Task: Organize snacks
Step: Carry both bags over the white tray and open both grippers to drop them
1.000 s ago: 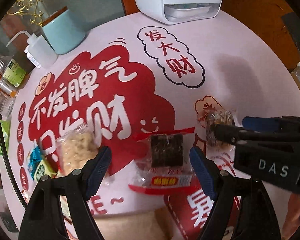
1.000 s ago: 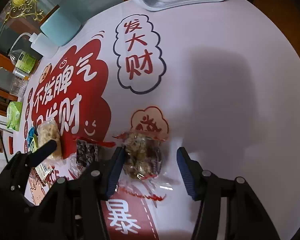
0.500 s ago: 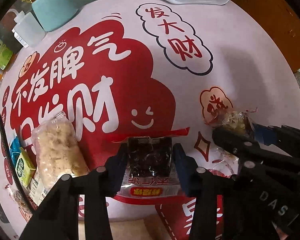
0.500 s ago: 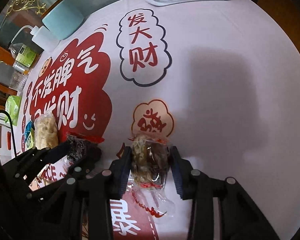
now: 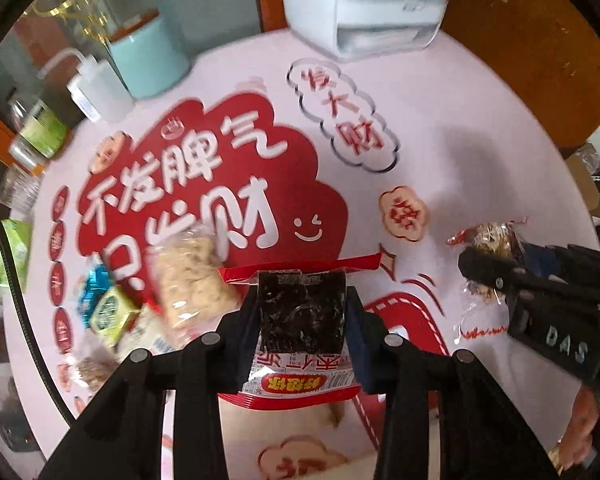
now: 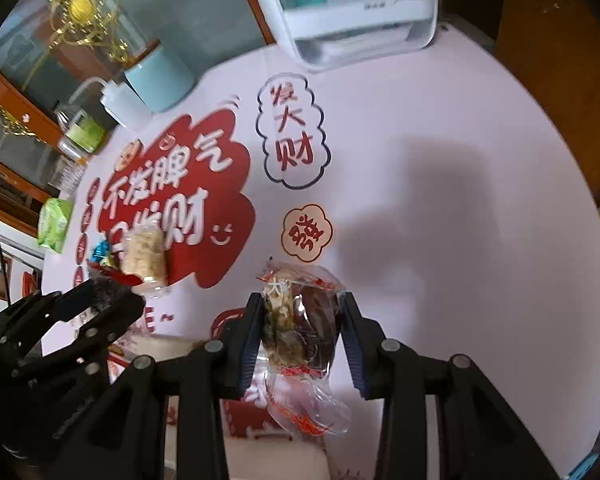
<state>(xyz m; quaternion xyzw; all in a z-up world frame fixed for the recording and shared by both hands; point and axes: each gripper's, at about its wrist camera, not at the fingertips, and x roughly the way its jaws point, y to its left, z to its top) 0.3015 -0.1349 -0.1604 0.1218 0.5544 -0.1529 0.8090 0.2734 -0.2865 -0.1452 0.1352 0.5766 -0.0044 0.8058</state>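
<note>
My left gripper (image 5: pixel 302 320) is shut on a dark snack packet with red edges (image 5: pixel 302 312) and holds it above the table. My right gripper (image 6: pixel 300 328) is shut on a clear packet of brown and pale snack (image 6: pixel 300 320), also lifted. The right gripper with its packet (image 5: pixel 492 240) shows at the right of the left wrist view. The left gripper (image 6: pixel 96 304) shows at the left of the right wrist view. A pale crumbly snack bag (image 5: pixel 192 276) and small green and blue packets (image 5: pixel 104 308) lie on the table at the left.
The round table has a pink and red printed cloth (image 5: pixel 440 140). A white storage box (image 6: pixel 352 12) stands at the far edge. A teal cup (image 5: pixel 148 60), a white squeeze bottle (image 5: pixel 100 88) and bottles (image 5: pixel 40 132) stand at the far left. A green pack (image 6: pixel 54 224) lies at the left edge.
Both grippers closed on their packets and lifted them off the table. The view has tilted up towards the white box.
</note>
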